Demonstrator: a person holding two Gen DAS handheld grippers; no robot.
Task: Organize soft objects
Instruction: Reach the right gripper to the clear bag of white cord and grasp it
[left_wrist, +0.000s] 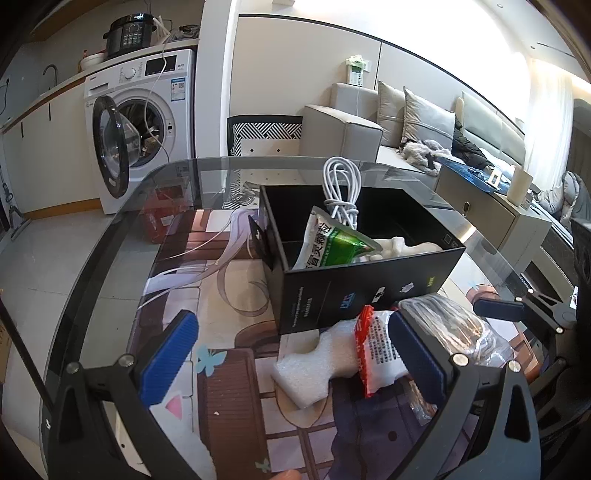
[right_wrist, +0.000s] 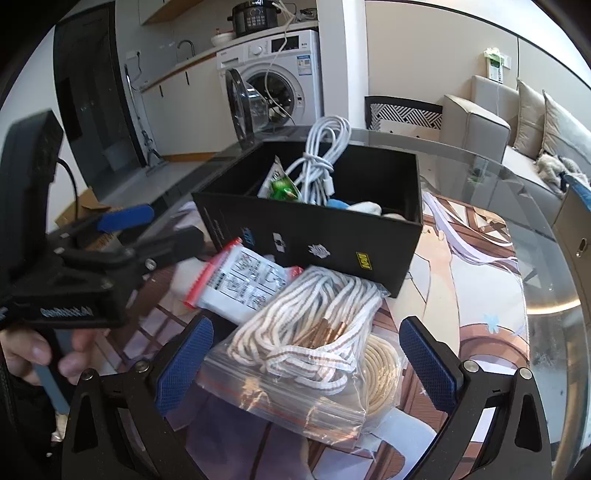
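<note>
A: Where did the soft things lie at that moment?

B: Most were already inside the black box (left_wrist: 354, 288), which stood on the printed mat (left_wrist: 229, 387) covering the glass desk (left_wrist: 122, 221); a coiled white cable (left_wrist: 341, 184) stuck up out of it, a green-and-white sachet (left_wrist: 325, 243) leaned against its near wall, and some white soft object (left_wrist: 402, 245) lay beside the sachet; in the right wrist view something blue (right_wrist: 338, 204) showed in the box too, though I could not tell what it was.

A: And outside the box?

B: Three things lay on the mat just in front of it; a piece of white foam (left_wrist: 306, 369), a white packet with red edges (right_wrist: 240, 284) resting partly on the foam, and a clear zip bag of striped rope (right_wrist: 306, 332) touching the packet, with a cream coil (right_wrist: 380, 373) tucked under the bag.

A: The left gripper (left_wrist: 291, 365)?

B: Its jaws stood wide open and held nothing; the foam and the packet lay between the blue pads (left_wrist: 168, 354), the right pad just at the packet's edge.

A: And the right gripper (right_wrist: 306, 363)?

B: Also wide open and empty; the rope bag sat between its jaws, apart from both pads; a hand (right_wrist: 33, 350) gripped the left tool's handle at the left of that view.
</note>
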